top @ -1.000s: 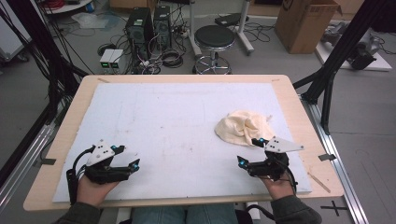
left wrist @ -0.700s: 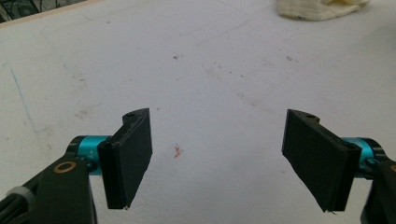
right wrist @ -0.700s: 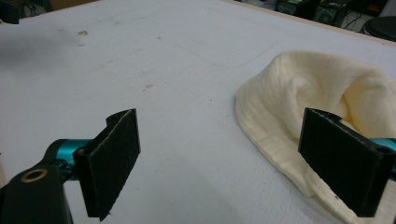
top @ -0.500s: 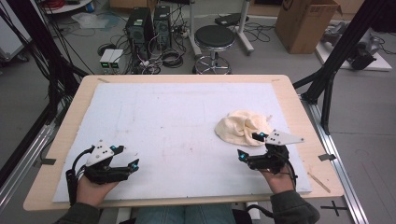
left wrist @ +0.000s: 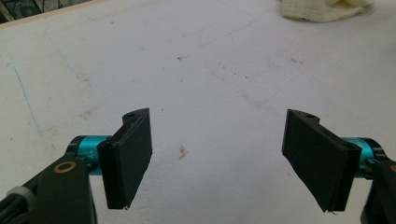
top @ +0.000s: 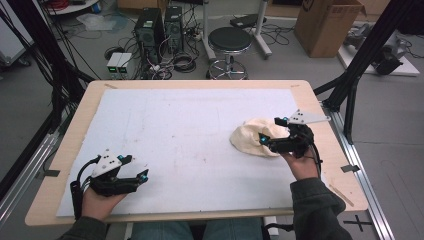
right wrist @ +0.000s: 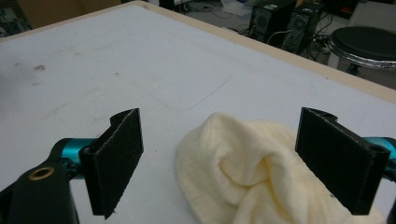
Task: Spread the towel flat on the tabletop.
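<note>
1. A crumpled cream knitted cloth [top: 255, 137] is lying on the white foam-covered wooden table [top: 190, 145], toward its right edge.
2. The right gripper [right wrist: 219, 158] is being held just over the cloth's near side – its jaws are spread wide, with the cloth [right wrist: 252, 172] seen between them and nothing gripped.
3. The left gripper [left wrist: 217, 156] is being held well apart from the cloth, near the table's front-left corner – jaws wide apart, nothing held.

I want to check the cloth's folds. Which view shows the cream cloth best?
The right gripper view: the cream cloth lies close between open fingers, its folds clear. The high view shows its place, partly covered; the left gripper view catches a far edge.
</note>
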Demonstrator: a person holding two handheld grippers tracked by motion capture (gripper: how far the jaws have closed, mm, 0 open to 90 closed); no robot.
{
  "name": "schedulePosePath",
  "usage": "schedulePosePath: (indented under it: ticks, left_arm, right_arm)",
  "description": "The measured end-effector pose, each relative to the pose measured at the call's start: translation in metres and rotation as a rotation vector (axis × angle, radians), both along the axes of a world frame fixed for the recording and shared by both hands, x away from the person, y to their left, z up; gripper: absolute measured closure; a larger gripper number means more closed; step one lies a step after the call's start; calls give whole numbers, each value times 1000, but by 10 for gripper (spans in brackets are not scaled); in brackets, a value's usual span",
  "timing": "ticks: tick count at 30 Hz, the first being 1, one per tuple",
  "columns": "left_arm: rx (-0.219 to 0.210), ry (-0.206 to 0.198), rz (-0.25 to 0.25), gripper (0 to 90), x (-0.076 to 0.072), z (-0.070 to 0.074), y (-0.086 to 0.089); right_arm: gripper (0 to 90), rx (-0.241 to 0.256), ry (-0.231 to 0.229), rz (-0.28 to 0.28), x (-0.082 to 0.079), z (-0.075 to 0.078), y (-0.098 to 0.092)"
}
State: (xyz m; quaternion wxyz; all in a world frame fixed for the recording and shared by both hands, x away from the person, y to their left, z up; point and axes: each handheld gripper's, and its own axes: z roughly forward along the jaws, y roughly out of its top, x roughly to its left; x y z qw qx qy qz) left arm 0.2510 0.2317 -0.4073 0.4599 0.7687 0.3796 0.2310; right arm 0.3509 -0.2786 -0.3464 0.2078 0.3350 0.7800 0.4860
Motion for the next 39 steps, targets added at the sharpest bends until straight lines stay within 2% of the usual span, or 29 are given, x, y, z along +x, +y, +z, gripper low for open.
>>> schedulePosePath:
  ticks: [3, 6, 8, 10, 12, 16, 17, 18, 21, 22, 23, 25, 26, 29, 36, 38, 39]
  left_arm:
    - [-4, -2, 1, 248, 1, 0, -1]
    - [-3, 1, -1, 248, 1, 0, -1]
    - [-5, 1, -3, 248, 1, 0, -1]
    - [-1, 0, -2, 248, 0, 0, 0]
    - [1, 1, -2, 248, 0, -1, 0]
    - [-4, -1, 4, 248, 0, 0, 3]
    - [-9, -1, 6, 248, 0, 0, 4]
    - [-12, 1, 7, 248, 0, 0, 4]
    - [-10, 3, 5, 248, 1, -1, 3]
    - [-6, 4, 2, 248, 1, -1, 3]
    - [-3, 4, 2, 248, 1, -1, 3]
    - [-2, 3, -1, 248, 1, -1, 3]
    - [-4, 3, -1, 248, 1, -1, 3]
    - [-12, 2, 10, 248, 1, -1, 5]
    - [-10, 4, 7, 248, 1, -1, 6]
    - [-14, 2, 11, 248, 1, -1, 6]
    - [-10, 2, 9, 248, 1, -1, 6]
  right_arm:
    - [148, -14, 12, -9, 13, 6, 0]
    - [158, -25, 42, -27, 27, 7, -1]
    - [169, -28, 57, -36, 36, 3, 0]
    - [179, -41, 92, -42, 43, -3, 2]
    - [230, -81, 132, -32, 53, -13, 6]
    - [277, -108, 166, -23, 60, -21, 12]
    - [318, -124, 196, -16, 65, -28, 14]
    - [318, -124, 196, -16, 65, -28, 14]
    - [384, -177, 255, -19, 73, -40, 17]
    - [384, -177, 255, -19, 73, -40, 17]
    - [417, -192, 283, -40, 76, -45, 17]
    - [431, -197, 292, -39, 79, -47, 16]
    - [469, -211, 315, -48, 81, -52, 16]
    - [492, -224, 331, -49, 84, -57, 17]
    - [631, -274, 394, -76, 91, -73, 24]
    - [643, -280, 391, -78, 91, -74, 25]
    - [663, -306, 380, -85, 91, -76, 28]
